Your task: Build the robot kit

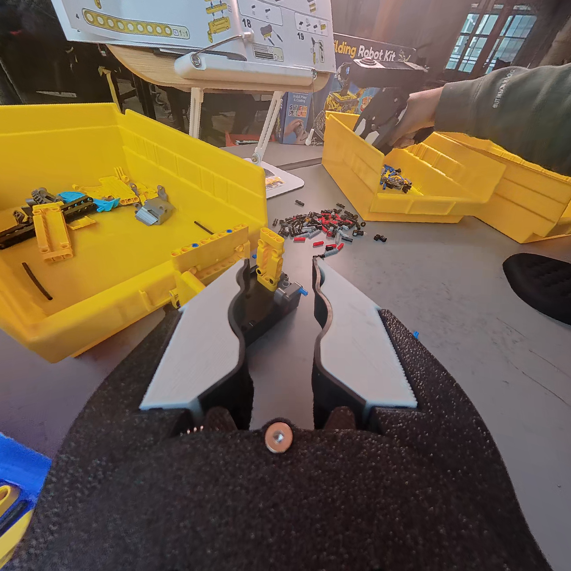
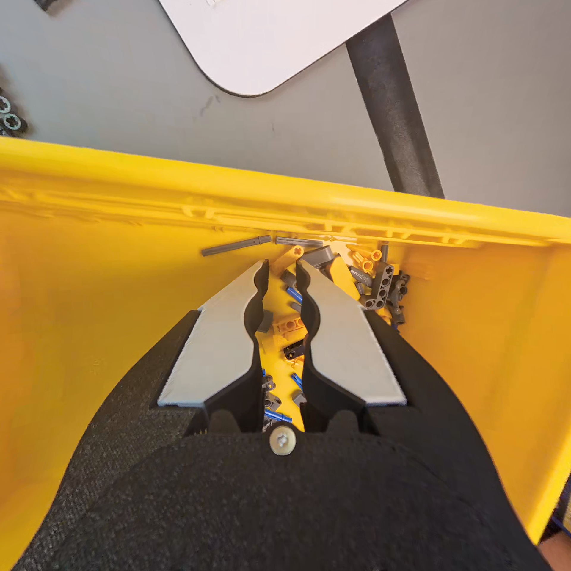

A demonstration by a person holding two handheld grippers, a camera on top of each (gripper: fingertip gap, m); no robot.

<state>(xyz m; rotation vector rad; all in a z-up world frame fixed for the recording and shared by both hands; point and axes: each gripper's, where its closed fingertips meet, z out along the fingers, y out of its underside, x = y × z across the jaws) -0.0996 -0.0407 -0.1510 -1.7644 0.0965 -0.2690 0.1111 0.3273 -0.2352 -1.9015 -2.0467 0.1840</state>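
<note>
My left gripper (image 1: 281,262) is open, low over the grey table beside a yellow bin (image 1: 92,312). A small build, a yellow panel (image 1: 271,256) on a grey block (image 1: 287,293), stands between the jaws against the left finger; the right finger is clear of it. My right gripper (image 2: 281,264) reaches into another yellow bin (image 2: 278,197), jaws narrowly apart on either side of a yellow beam (image 2: 289,255) in a heap of small parts. In the left wrist view a hand holds that gripper (image 1: 370,136) over the right bin (image 1: 432,207).
Loose black, red and grey pins (image 1: 324,222) lie on the table ahead. The left bin holds yellow, blue and grey parts (image 1: 77,204). An instruction booklet (image 1: 216,24) sits on a white stand. A kit box (image 1: 364,52) stands behind. Grey axles (image 2: 234,245) lie by the bin wall. My hands' fingertips stand some 45 centimeters from each other.
</note>
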